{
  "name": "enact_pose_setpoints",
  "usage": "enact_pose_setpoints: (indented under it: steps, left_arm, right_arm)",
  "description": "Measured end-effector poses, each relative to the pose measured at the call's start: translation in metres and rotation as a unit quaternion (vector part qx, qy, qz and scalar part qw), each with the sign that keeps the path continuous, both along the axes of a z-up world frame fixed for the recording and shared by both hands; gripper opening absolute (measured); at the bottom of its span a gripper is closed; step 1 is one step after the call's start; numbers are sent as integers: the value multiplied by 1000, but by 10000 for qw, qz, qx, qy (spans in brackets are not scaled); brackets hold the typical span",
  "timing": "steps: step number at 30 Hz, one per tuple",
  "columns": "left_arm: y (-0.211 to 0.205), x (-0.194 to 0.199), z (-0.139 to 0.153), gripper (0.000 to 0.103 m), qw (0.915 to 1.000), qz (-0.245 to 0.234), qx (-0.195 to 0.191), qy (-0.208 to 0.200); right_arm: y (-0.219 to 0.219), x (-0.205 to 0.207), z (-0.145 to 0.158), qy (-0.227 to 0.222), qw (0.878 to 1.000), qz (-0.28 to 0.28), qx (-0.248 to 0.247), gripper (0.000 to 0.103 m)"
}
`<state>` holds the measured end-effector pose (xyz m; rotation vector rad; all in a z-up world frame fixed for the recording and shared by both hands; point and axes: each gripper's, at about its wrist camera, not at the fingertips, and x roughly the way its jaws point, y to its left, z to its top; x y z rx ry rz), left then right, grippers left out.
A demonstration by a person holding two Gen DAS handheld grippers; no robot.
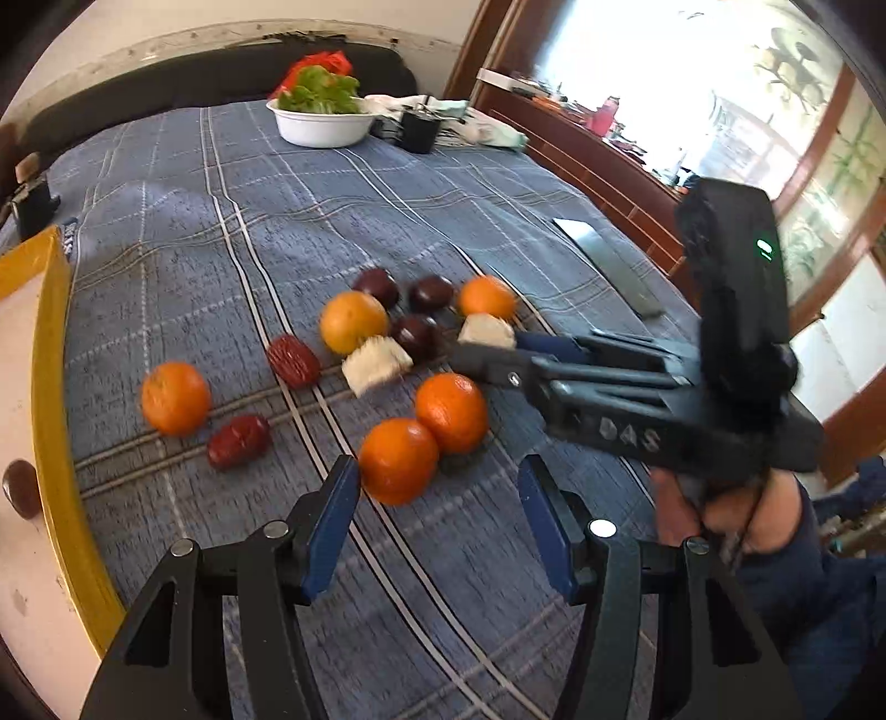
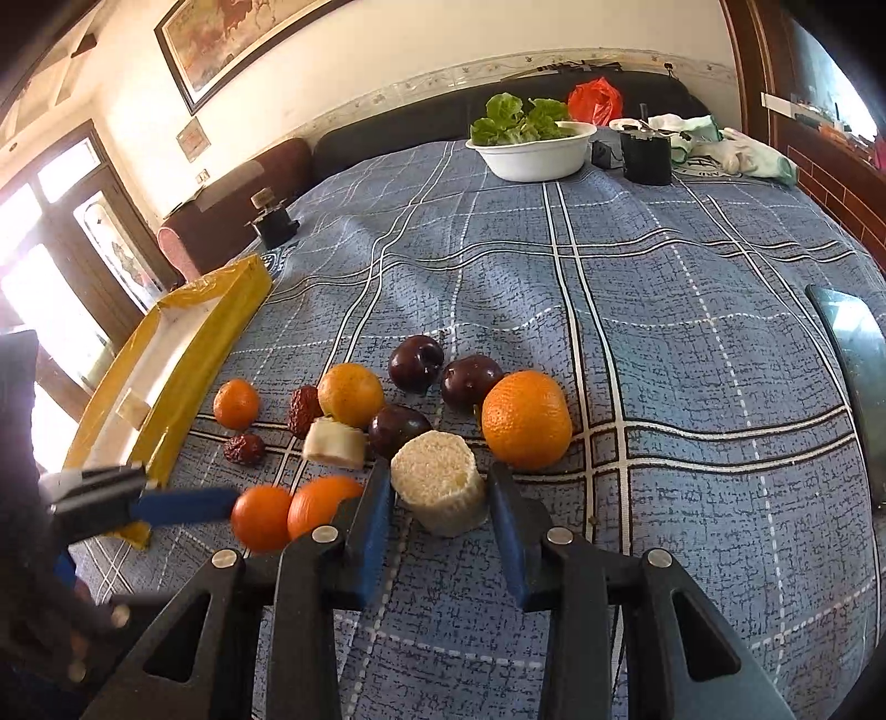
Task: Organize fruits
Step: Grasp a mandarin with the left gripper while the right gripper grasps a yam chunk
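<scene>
My right tool [image 2: 437, 498] is clamped on the pale fruit chunk [image 2: 437, 482] on the bed [image 2: 692, 332]; my left tool [image 1: 437, 515] gapes empty, nearest orange [image 1: 397, 459] just ahead-left.

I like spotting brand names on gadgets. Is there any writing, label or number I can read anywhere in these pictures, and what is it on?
"DAS": raised letters on the black body of the right gripper, seen from the left wrist camera; it may be part of a longer word.
Tablecloth: white print near its far edge, too small to read.
Framed picture and small wall plaque: nothing readable.
No numbers or signs elsewhere.
</scene>
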<state>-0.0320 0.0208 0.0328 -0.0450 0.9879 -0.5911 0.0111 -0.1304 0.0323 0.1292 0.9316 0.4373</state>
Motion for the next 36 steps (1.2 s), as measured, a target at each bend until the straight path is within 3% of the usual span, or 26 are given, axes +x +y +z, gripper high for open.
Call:
enact_pose_setpoints:
  steps: [5, 13, 20, 25, 30, 36]
  left_arm:
    - [1, 6, -2, 59, 9985, 305, 400, -192]
    - [-19, -8, -2, 59, 9971, -188, 586, -446]
    - [-28, -15, -6, 59, 9967, -366, 595, -418]
    - [-33, -12, -19, 39, 9954, -253, 861, -328]
    - [-23, -12, -17, 35, 9973, -86, 662, -307]
    - [3, -14, -6, 35, 9977, 376, 168, -531]
  right_arm:
    - [-1, 0, 0, 9, 10000, -11, 27, 37]
    - [-4, 1, -1, 62, 9999, -36, 137, 37]
    - [-4, 0, -1, 65, 9999, -42, 151, 37]
    - [-3, 0, -1, 63, 9999, -42, 153, 37]
    - [-3, -2, 3, -37, 9998, -1, 189, 37]
    - [-2, -6, 10, -212, 9994, 63, 268, 37]
